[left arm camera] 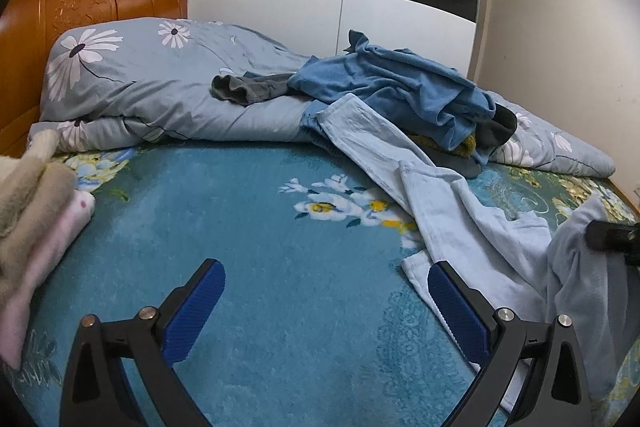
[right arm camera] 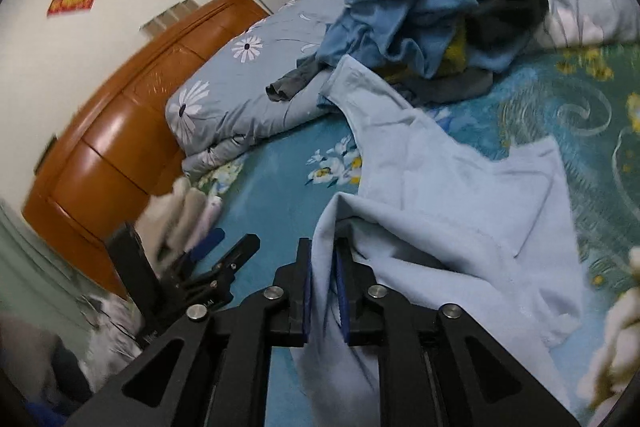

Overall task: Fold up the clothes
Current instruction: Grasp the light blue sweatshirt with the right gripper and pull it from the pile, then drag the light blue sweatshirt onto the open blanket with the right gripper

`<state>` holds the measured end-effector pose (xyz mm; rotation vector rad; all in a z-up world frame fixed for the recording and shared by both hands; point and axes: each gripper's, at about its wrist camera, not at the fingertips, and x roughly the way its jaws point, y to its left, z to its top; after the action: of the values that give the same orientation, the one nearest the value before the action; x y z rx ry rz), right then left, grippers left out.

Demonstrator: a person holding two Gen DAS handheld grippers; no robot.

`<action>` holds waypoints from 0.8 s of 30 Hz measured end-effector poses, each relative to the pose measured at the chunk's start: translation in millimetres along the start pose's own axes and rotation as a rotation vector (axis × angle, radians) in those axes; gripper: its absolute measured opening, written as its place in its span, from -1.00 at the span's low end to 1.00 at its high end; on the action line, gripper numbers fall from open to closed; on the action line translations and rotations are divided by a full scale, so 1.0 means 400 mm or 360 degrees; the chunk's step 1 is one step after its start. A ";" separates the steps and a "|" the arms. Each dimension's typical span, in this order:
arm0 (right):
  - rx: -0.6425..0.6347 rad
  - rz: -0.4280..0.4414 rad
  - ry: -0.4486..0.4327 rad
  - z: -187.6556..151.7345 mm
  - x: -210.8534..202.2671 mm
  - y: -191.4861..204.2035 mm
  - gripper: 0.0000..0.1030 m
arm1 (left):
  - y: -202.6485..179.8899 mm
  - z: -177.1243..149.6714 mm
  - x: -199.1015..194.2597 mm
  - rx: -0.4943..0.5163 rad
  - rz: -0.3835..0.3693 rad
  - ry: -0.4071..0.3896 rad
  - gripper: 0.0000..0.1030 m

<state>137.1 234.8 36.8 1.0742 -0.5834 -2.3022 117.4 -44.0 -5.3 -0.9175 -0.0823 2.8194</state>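
Note:
A light blue garment (left arm camera: 452, 203) trails from the clothes pile down across the teal flowered blanket (left arm camera: 240, 227) to the lower right. My left gripper (left arm camera: 326, 287) hovers open and wide over bare blanket, its right pad (left arm camera: 456, 307) at the garment's corner; nothing is between its fingers. In the right wrist view a fold of the light blue garment (right arm camera: 460, 211) runs between the narrowly parted jaws of my right gripper (right arm camera: 322, 267). The right pad's blue face shows beside the cloth, so the pads do not seem to press. The left gripper (right arm camera: 228, 243) sits low on the left there.
A heap of blue, grey and yellow clothes (left arm camera: 400, 87) lies on the rolled flowered quilt (left arm camera: 140, 87) at the back. A folded stack of beige and pink clothes (left arm camera: 32, 219) sits at the left edge. Behind stand a wooden headboard (left arm camera: 80, 7) and a white wardrobe (left arm camera: 320, 7).

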 end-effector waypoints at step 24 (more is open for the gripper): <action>0.0233 -0.0344 -0.0024 -0.290 -0.283 -0.173 0.04 | -0.266 -0.140 -0.108 0.0344 -0.0145 0.0127 1.00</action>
<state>271.3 340.0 -7.9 1.2433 -0.6799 -2.4858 200.6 52.6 -14.1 -0.9487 0.1828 2.6400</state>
